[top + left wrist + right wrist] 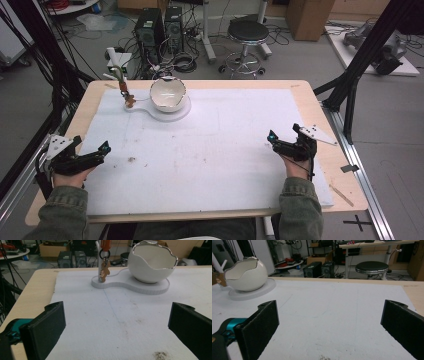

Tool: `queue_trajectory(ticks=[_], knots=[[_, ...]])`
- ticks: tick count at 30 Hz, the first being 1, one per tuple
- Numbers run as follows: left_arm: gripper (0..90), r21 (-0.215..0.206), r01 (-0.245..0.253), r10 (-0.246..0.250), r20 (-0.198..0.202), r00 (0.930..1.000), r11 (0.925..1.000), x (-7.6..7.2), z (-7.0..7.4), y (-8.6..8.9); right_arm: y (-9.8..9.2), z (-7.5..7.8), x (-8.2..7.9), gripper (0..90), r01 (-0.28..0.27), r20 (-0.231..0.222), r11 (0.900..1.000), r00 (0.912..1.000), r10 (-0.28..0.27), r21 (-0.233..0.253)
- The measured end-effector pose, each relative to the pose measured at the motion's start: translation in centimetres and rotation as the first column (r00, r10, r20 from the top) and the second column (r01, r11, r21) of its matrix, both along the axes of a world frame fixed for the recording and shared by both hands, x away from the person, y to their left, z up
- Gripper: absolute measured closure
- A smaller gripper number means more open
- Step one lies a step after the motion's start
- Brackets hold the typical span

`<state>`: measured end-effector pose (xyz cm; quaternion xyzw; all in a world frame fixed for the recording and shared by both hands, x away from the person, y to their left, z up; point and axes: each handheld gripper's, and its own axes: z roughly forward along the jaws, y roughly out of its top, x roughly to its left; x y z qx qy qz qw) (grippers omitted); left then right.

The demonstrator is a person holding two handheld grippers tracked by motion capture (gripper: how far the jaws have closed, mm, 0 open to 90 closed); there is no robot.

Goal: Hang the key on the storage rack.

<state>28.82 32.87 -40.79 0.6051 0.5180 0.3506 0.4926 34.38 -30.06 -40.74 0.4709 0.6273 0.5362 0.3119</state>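
While both forearms rest at the near edge of the surface point(320, 107), the left tongs point(102, 148) lie low over the white mat point(215, 150) at its left border, jaws spread wide with nothing between them, as the left gripper view shows. Well apart at the right border, the right tongs point(272, 137) are likewise spread wide and hold nothing, pointing inward across the bare mat. Near the left tongs a small dark smudge point(131, 159) marks the mat. Farther off, toward the far left, a white figure-eight base point(150, 288) lies on the mat. On its wide end sits a white eggshell-shaped bowl point(152, 262) with a jagged rim, upright. On its narrow end stands a thin post, from which a brown keychain point(104, 271) hangs, just beside the bowl.
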Motion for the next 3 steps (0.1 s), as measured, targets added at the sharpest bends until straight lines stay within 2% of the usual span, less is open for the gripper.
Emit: queue_trajectory(ticks=[3], knots=[[1.6,-0.011,0.006,-0.006,0.001,1.0,0.9999,0.05,0.03,-0.05,0.07,-0.02,0.02,0.6,-0.005,-0.003,1.0,1.0,0.005,-0.005]])
